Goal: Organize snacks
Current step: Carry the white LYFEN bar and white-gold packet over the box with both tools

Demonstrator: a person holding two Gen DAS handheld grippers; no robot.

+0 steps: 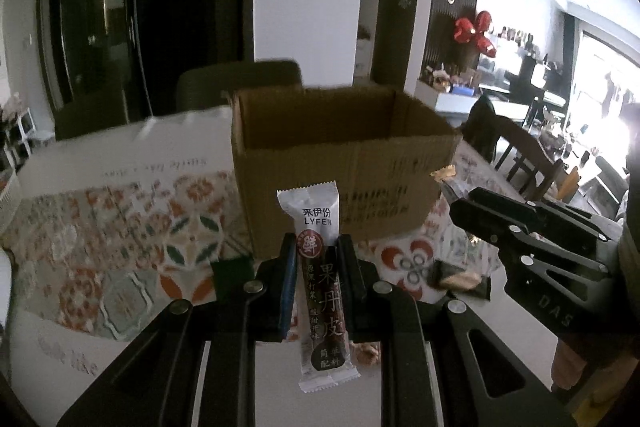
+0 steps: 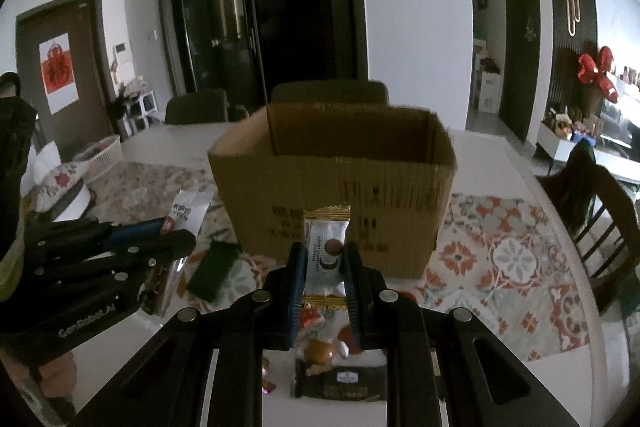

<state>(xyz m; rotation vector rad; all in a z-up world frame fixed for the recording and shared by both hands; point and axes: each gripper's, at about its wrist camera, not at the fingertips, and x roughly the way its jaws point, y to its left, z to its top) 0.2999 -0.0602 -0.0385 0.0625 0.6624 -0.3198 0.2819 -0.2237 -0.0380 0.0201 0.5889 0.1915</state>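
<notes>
An open cardboard box (image 1: 344, 163) stands on the table, straight ahead of both grippers. My left gripper (image 1: 317, 241) is shut on a white and dark red fruit-leather bar (image 1: 320, 227), which stands upright between the pads, lifted off the table. My right gripper (image 2: 323, 247) is shut on a white snack packet with gold ends (image 2: 326, 259), in front of the box (image 2: 336, 187). In the left wrist view the right gripper (image 1: 460, 199) shows at the right. In the right wrist view the left gripper (image 2: 180, 231) shows at the left with its bar (image 2: 192, 213).
More snacks lie on the patterned tablecloth (image 2: 500, 259): a dark green packet (image 2: 212, 271), a dark packet (image 2: 340, 383) and small wrapped sweets under the right gripper. Chairs stand behind the box (image 2: 328, 91) and at the table's right edge (image 2: 600, 211).
</notes>
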